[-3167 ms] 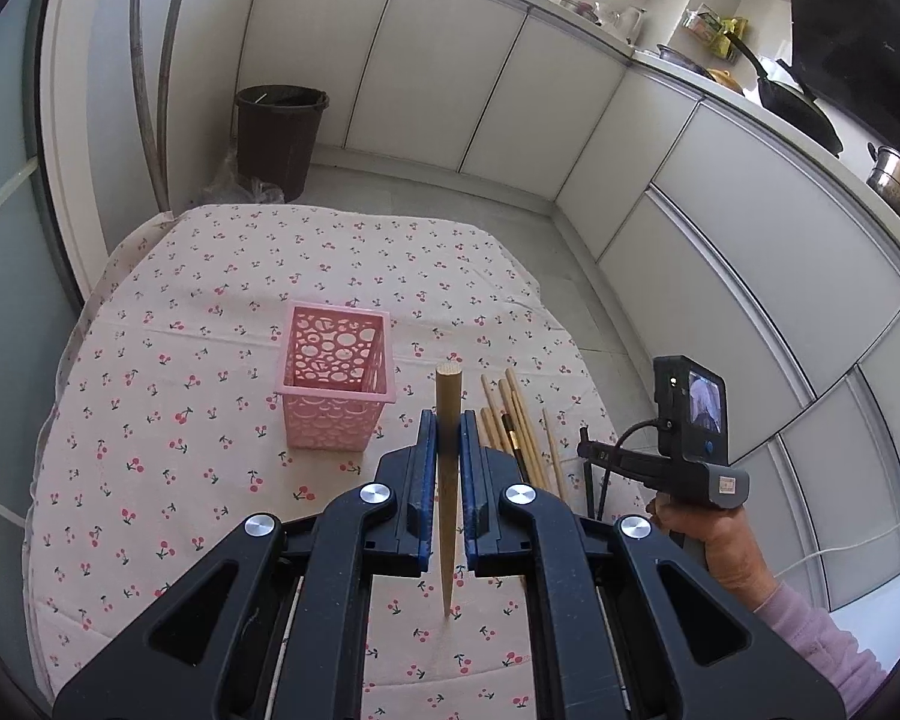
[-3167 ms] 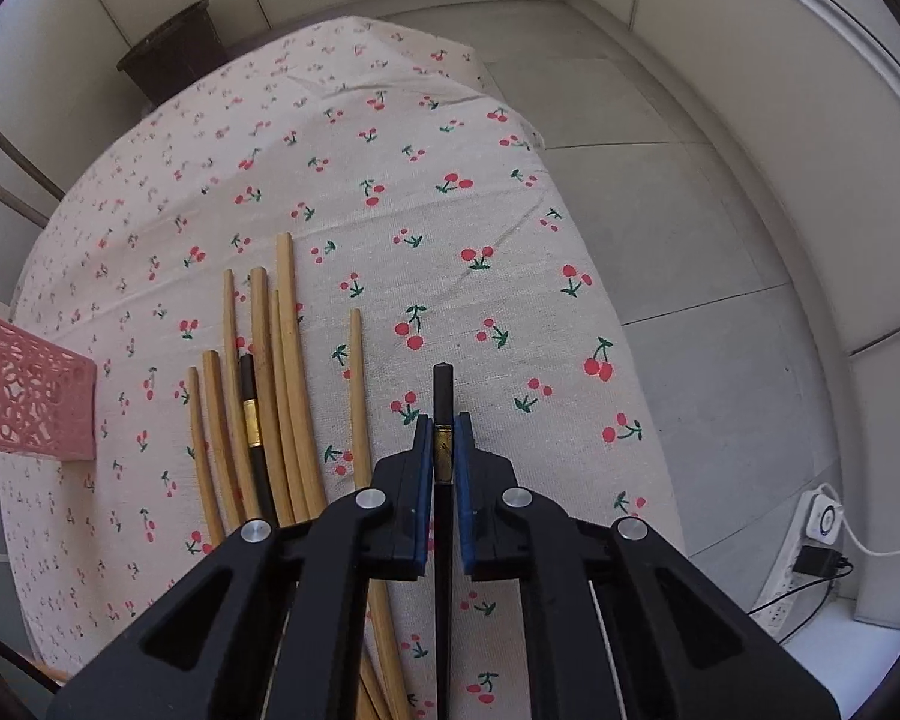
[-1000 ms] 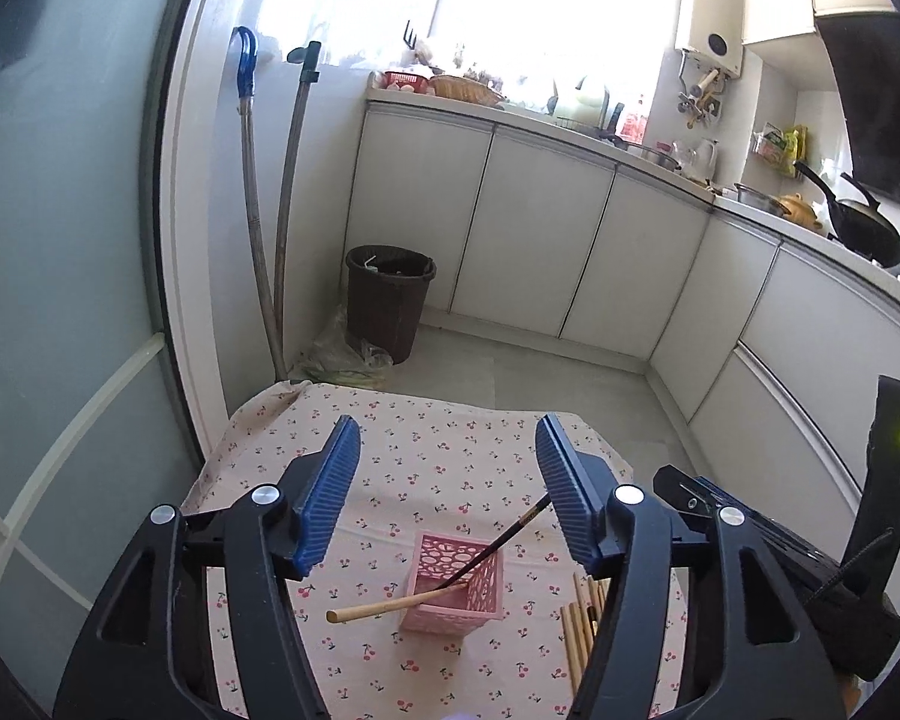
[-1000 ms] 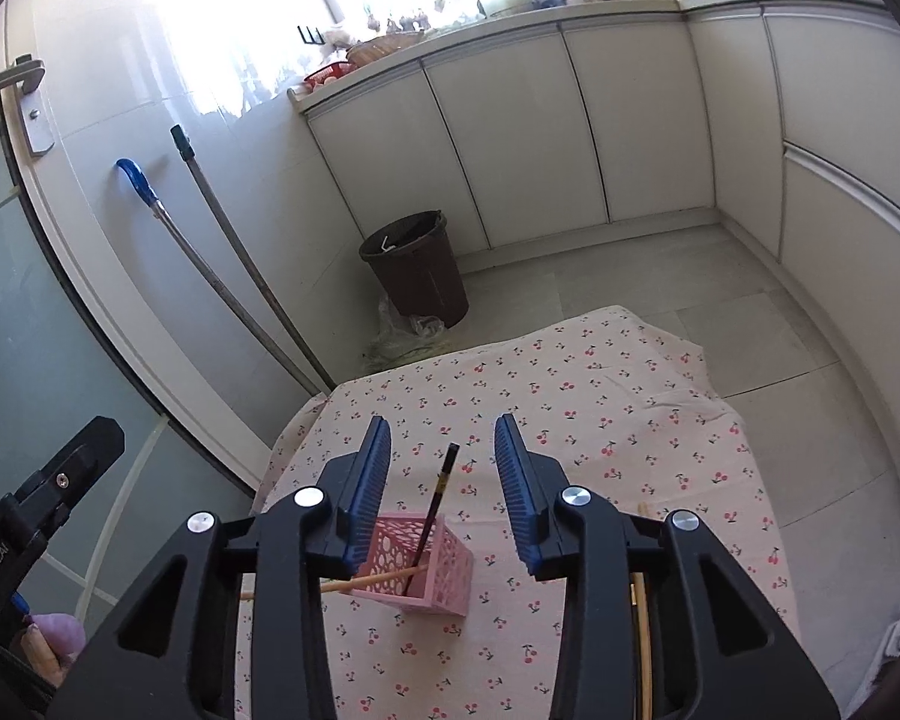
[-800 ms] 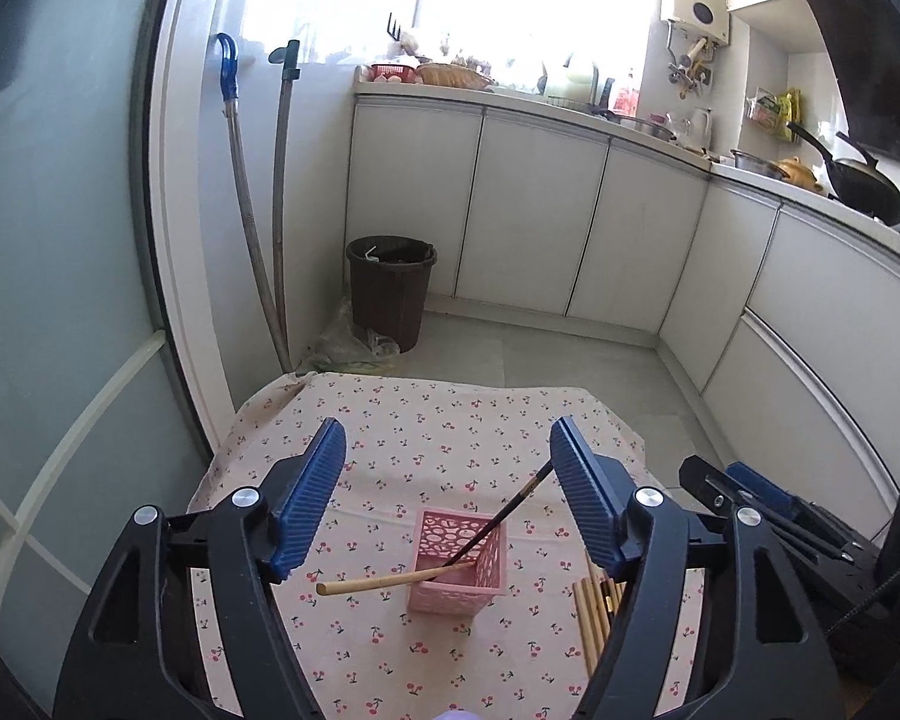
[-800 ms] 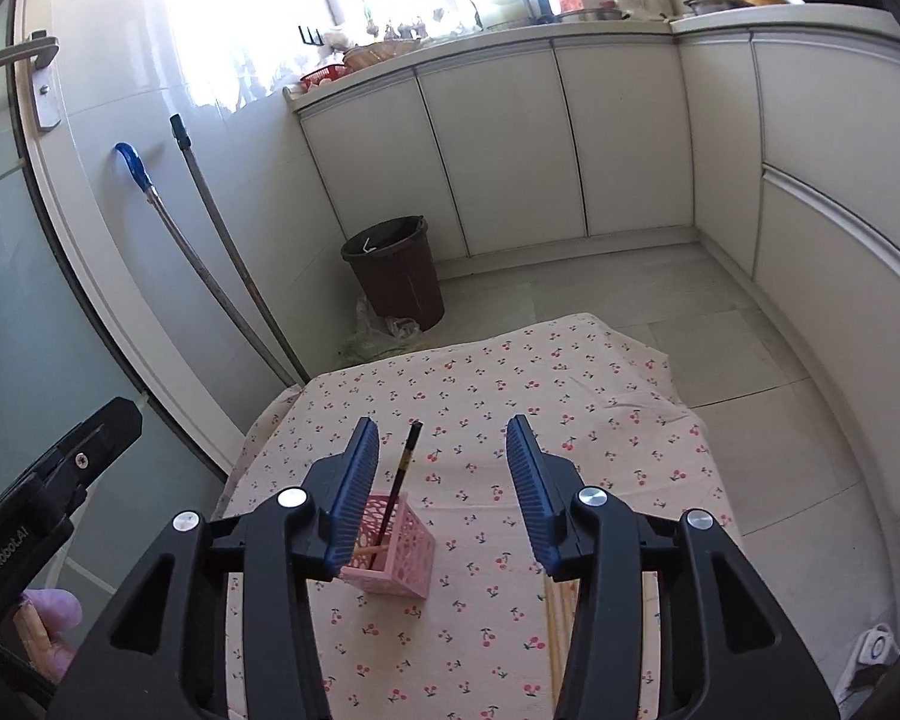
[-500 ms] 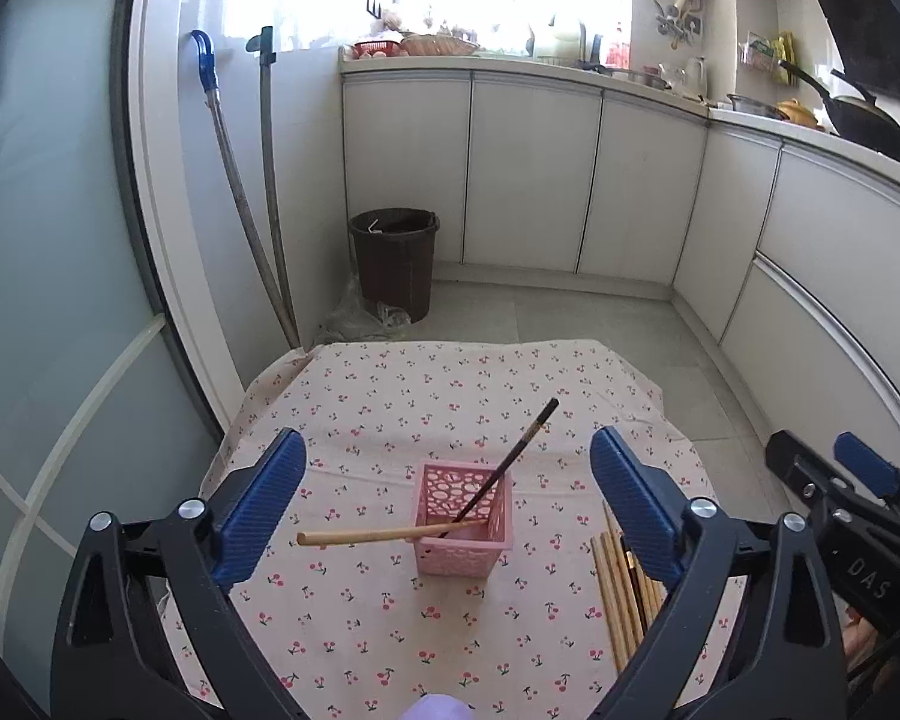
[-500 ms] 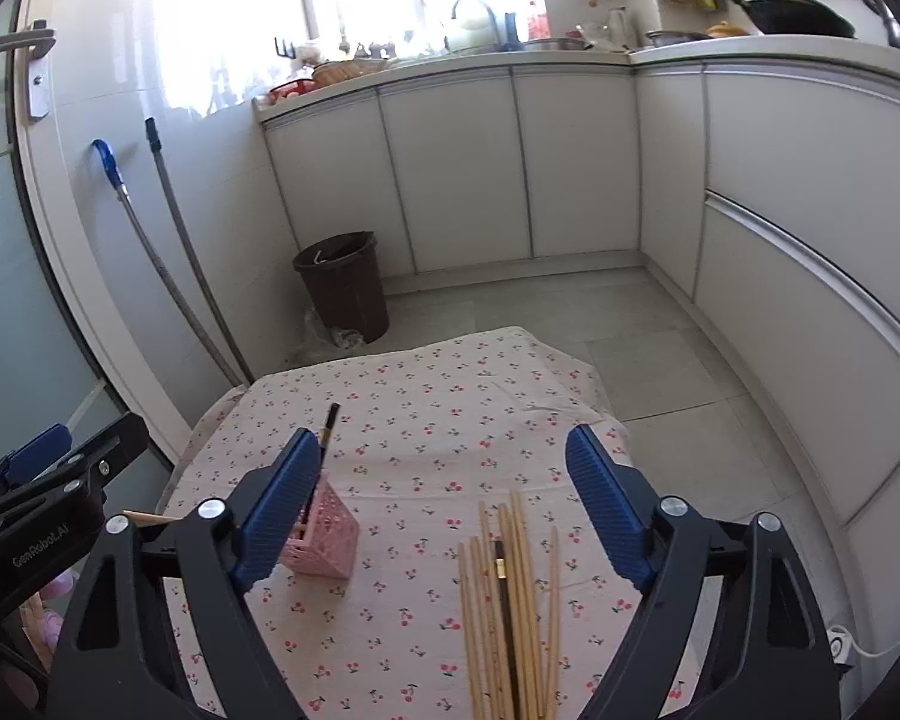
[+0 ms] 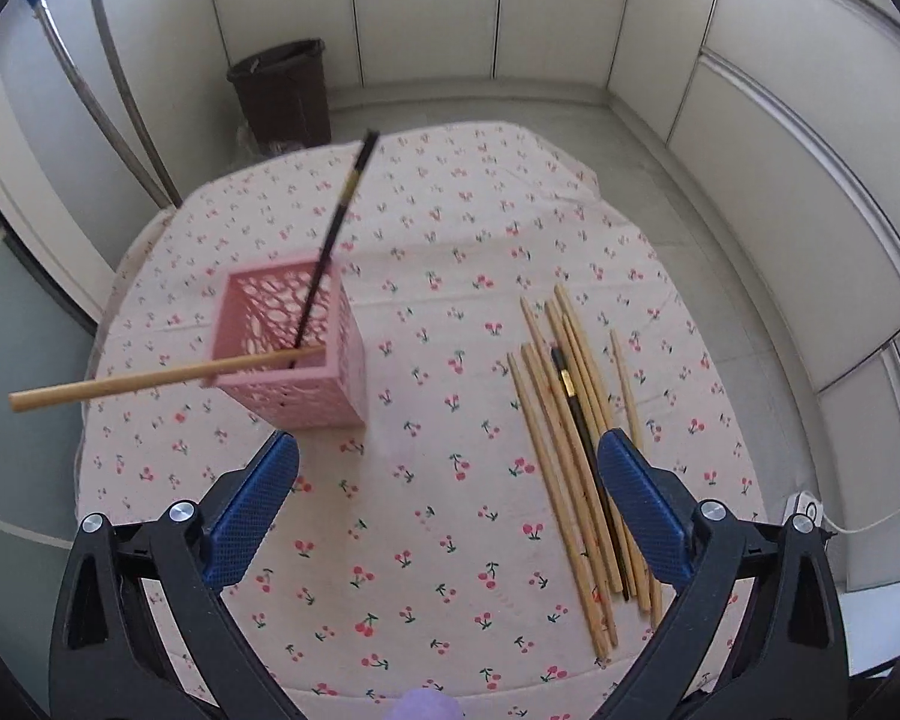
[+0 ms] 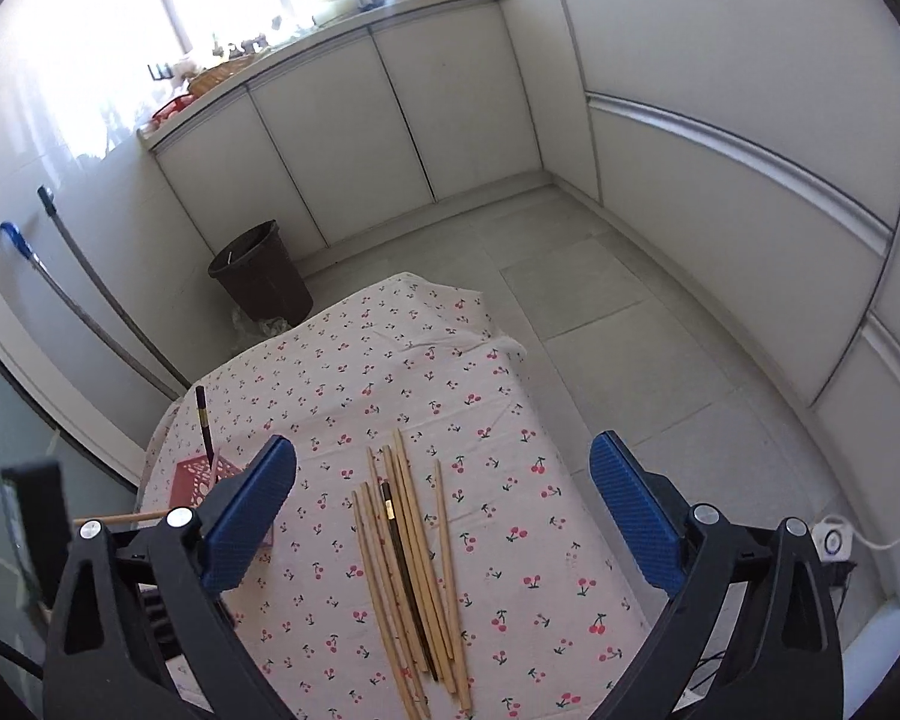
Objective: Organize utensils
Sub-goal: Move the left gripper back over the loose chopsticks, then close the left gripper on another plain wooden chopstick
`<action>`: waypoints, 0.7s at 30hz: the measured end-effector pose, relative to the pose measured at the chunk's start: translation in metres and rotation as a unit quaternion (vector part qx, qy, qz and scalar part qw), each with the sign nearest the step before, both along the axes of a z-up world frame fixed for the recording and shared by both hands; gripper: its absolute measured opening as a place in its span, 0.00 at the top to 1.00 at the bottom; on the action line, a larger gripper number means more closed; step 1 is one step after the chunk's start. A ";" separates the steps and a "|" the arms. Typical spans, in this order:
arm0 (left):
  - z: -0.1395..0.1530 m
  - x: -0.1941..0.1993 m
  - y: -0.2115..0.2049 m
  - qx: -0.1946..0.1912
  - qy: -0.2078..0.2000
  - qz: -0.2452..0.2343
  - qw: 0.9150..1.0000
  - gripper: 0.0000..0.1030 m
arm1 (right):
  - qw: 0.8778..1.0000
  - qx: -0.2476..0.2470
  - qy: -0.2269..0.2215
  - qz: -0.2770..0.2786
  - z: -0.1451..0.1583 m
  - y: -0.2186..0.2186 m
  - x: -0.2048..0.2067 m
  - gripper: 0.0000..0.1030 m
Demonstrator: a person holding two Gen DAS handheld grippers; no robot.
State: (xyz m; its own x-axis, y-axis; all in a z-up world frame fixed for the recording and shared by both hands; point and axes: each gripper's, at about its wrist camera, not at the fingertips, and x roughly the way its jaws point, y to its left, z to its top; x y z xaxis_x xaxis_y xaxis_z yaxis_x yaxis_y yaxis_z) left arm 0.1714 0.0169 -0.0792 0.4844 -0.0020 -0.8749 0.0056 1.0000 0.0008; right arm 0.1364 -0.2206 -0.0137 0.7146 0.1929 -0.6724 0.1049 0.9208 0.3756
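Chopsticks (image 10: 411,564) below spread right gripper (image 10: 444,516)

A dark brown bin (image 9: 282,97) stands on the grey tiled floor (image 10: 618,324) beyond the far edge of the cherry-print tablecloth (image 9: 438,276). Two long handles (image 10: 96,294) lean on the wall. White cabinets (image 10: 390,114) line the room, with a white power strip (image 10: 834,540) below.

Right wrist: bench, chopsticks loose.
Right gripper (image 10: 444,516) gaped empty above chopstick bundle (image 10: 411,564); pink basket (image 10: 195,483) stood left, holding two.
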 end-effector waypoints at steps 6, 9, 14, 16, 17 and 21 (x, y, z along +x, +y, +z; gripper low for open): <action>-0.055 0.029 -0.002 -0.045 0.102 0.051 0.992 0.07 | 0.998 0.042 0.040 -0.003 -0.012 -0.015 0.008 0.07; -0.068 0.038 -0.001 -0.060 0.106 0.083 0.989 0.08 | 0.997 0.057 0.050 0.003 -0.015 -0.016 0.010 0.07; -0.080 0.053 -0.006 -0.023 0.090 0.118 0.989 0.18 | 0.996 0.067 0.054 0.007 -0.017 -0.019 0.012 0.07; -0.089 0.058 -0.006 -0.033 0.099 0.129 0.986 0.24 | 0.996 0.072 0.058 0.005 -0.018 -0.021 0.014 0.07; -0.093 0.061 -0.006 -0.039 0.104 0.133 0.985 0.25 | 0.995 0.074 0.059 0.004 -0.019 -0.022 0.014 0.07; -0.103 0.071 -0.010 -0.044 0.108 0.139 0.983 0.32 | 0.994 0.087 0.073 -0.001 -0.026 -0.027 0.019 0.07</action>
State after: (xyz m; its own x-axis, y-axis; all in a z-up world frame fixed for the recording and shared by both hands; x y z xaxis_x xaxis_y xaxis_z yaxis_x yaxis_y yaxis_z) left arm 0.2424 0.0065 -0.1823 0.2799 0.0244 -0.9597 -0.2781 0.9589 -0.0567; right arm 0.1555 -0.2479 -0.0396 0.6132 0.3137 -0.7250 0.1721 0.8426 0.5102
